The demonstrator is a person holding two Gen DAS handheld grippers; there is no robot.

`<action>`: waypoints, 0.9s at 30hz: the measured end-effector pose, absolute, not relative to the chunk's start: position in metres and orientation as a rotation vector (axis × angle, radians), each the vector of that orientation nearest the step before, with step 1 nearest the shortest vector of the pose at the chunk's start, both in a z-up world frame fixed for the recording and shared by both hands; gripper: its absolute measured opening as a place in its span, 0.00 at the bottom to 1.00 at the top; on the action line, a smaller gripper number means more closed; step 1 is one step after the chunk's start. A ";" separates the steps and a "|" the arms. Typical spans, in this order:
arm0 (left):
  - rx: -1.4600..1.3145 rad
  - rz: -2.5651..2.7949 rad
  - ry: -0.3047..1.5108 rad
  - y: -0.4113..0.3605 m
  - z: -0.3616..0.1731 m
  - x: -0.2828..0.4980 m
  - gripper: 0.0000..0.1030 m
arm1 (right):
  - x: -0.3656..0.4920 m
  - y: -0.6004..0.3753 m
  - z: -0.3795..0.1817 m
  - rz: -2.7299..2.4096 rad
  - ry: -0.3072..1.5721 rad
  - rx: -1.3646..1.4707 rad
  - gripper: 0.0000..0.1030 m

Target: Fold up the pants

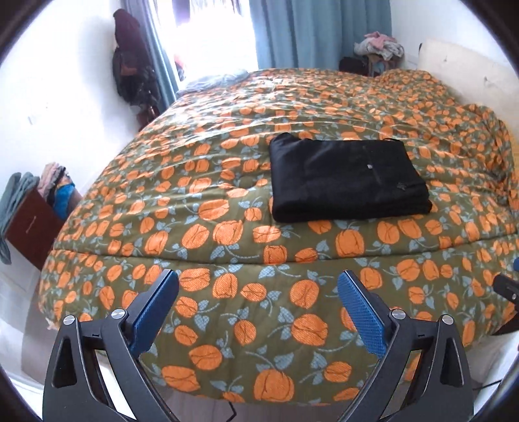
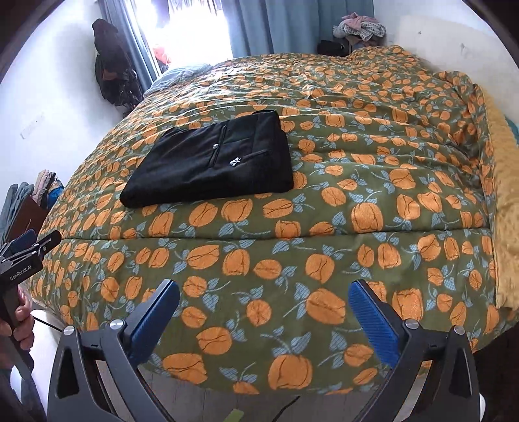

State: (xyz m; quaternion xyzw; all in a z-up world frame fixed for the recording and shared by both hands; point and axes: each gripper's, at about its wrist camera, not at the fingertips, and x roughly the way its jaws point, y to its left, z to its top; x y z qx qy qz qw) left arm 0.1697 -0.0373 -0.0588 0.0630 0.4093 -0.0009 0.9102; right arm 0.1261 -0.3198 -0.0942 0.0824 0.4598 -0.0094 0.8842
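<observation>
The black pants [image 1: 347, 178] lie folded into a flat rectangle on the bed's pumpkin-print quilt [image 1: 227, 233]. They also show in the right wrist view [image 2: 214, 162], with a small white logo and a button on top. My left gripper [image 1: 258, 285] is open and empty, held back over the near edge of the bed, well short of the pants. My right gripper [image 2: 264, 295] is open and empty too, over the near edge, to the right of the pants. The left gripper [image 2: 26, 250] also shows at the left edge of the right wrist view.
The quilt [image 2: 324, 227] covers the whole bed. A wall runs along the left. A wooden stand with clothes [image 1: 35, 207] sits at the left. Dark bags [image 1: 133, 71] hang by the blue curtains [image 1: 308, 29]. A clothes pile [image 1: 379, 45] sits at the far right corner.
</observation>
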 end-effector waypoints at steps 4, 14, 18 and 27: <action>0.108 -0.012 0.881 -0.044 -0.051 0.152 0.96 | 0.120 -0.292 -0.072 0.016 0.943 0.108 1.00; 0.108 -0.001 0.879 -0.051 -0.023 0.127 0.96 | 0.098 -0.250 -0.017 0.054 0.856 0.034 1.00; 0.113 -0.006 0.881 -0.054 -0.018 0.121 0.96 | 0.091 -0.242 -0.012 0.055 0.852 0.015 1.00; 0.133 -0.016 0.912 -0.057 -0.014 0.112 0.96 | 0.085 -0.241 -0.007 0.067 0.891 0.031 1.00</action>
